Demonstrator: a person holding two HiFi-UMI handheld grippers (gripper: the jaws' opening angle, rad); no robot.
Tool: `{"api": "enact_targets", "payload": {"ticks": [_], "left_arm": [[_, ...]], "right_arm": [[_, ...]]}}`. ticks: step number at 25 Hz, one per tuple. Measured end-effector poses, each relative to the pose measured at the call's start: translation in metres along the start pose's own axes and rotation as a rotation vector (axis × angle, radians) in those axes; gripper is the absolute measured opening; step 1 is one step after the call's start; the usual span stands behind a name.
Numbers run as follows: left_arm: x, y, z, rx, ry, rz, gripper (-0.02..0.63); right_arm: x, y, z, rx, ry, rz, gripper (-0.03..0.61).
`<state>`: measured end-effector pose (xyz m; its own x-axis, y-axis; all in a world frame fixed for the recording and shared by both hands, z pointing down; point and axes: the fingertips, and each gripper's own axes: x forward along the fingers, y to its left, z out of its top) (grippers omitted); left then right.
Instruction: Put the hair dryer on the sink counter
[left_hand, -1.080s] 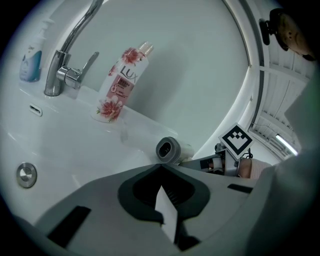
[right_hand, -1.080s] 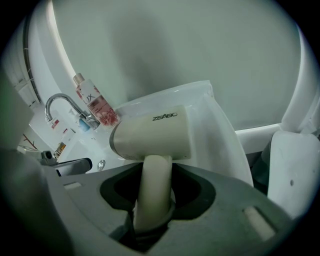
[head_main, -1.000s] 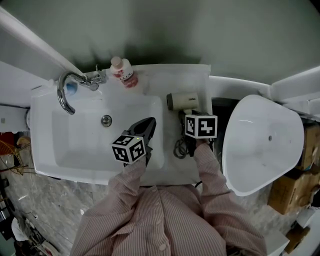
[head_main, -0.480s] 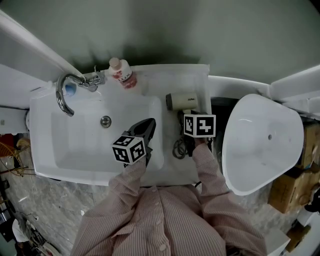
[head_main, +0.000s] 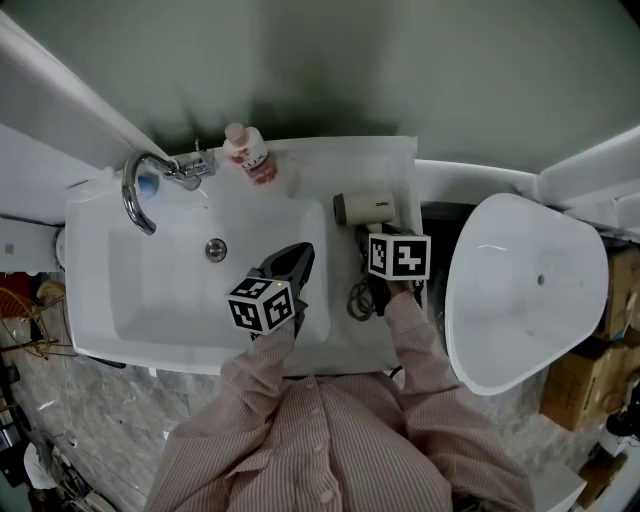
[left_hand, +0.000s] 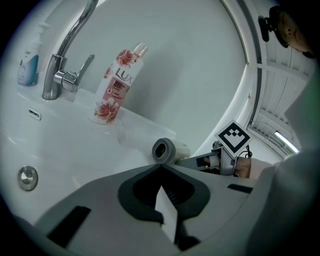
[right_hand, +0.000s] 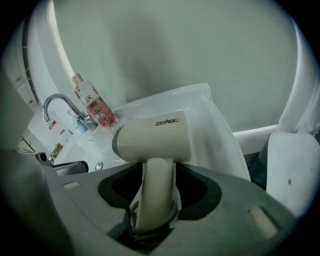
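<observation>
Just spread right gripper (right_hand: 159, 175) jaws around dryer (right_hand: 155, 142) handle, seemingly clear of both pads; resting dryer flat on tabletop (head_main: 395, 165) beside basin (head_main: 160, 290). Holding left gripper (left_hand: 161, 167) closed, empty.

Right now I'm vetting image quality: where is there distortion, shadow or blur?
Head view: sharp, sink edges bow, soft shadow on the wall behind the bottle. Left gripper view: fisheye, black corners, faucet sharp. Right gripper view: dark vignette, dryer crisp.
</observation>
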<state>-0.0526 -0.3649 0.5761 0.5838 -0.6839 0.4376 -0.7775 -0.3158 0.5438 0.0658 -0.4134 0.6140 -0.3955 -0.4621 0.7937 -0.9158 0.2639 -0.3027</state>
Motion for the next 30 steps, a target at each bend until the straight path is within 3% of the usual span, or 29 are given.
{"api": "enact_targets", "payload": {"ticks": [5,17,21,23,30], "left_arm": [[-0.007,-0.005,0.007,0.008,-0.030,-0.007,0.002],[-0.038,-0.034,0.024,0.093,-0.103,-0.058,0.002],[-0.051,-0.043,0.029,0.136,-0.128,-0.077,0.002],[-0.059,-0.047,0.031,0.155,-0.143,-0.080,0.002],[-0.086,-0.055,0.037,0.220,-0.187,-0.073,0.002]], "right_arm": [[-0.009,0.001,0.004,0.023,-0.066,-0.008,0.192],[-0.055,0.017,0.012,-0.118,-0.225,-0.041,0.159],[-0.073,0.026,0.012,-0.168,-0.280,-0.044,0.050],[-0.082,0.033,0.013,-0.188,-0.307,-0.027,0.015],[-0.115,0.057,0.009,-0.212,-0.392,0.087,0.006]]}}
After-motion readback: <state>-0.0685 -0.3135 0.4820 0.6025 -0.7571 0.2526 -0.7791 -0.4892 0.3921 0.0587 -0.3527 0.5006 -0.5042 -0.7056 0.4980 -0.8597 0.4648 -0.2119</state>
